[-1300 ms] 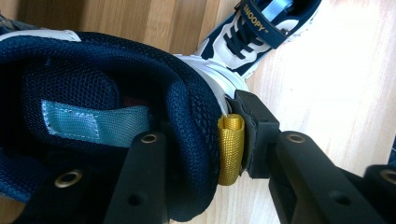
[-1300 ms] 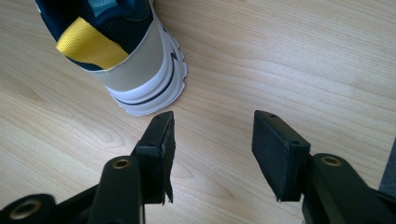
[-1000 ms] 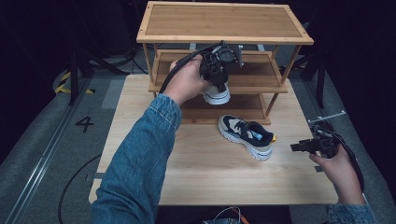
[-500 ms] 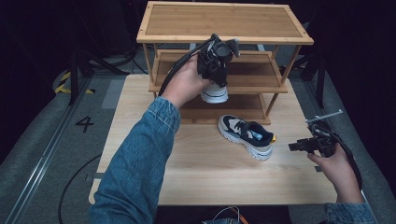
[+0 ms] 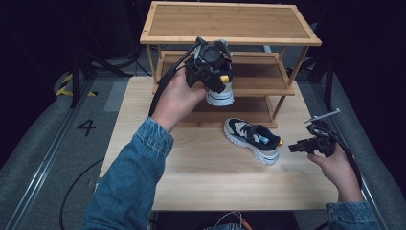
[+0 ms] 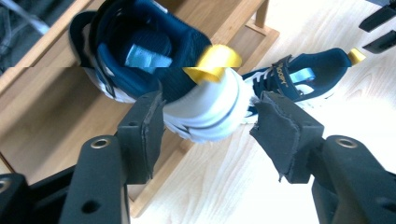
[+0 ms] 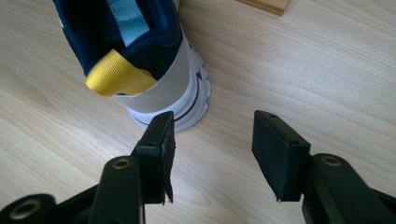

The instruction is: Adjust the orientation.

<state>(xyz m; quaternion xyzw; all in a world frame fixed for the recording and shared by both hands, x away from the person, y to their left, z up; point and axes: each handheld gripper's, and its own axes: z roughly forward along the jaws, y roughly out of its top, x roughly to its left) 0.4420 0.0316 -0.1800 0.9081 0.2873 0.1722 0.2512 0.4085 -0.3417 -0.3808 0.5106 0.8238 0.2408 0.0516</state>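
Note:
A navy and white sneaker (image 5: 221,96) (image 6: 154,60) with a yellow heel tab lies on the rack's middle shelf (image 5: 261,79), its heel over the front edge. My left gripper (image 5: 219,82) (image 6: 210,135) hovers at that heel. Its jaws have just been closing a little; the heel stands between them, and the right pad (image 6: 280,135) is clear of it. The matching sneaker (image 5: 253,139) (image 7: 140,60) (image 6: 303,79) lies on the table. My right gripper (image 5: 293,146) (image 7: 212,154) is open just behind its heel, with only bare wood between the pads.
The three-tier wooden rack (image 5: 230,21) stands at the back of the light wooden table (image 5: 201,177). A dark floor with a "4" marking (image 5: 87,127) and cables surrounds the table.
The left gripper has let go of the sneaker on the shelf, opened wide and drawn back to the left and slightly up. That sneaker stays put. The right hand has kept still.

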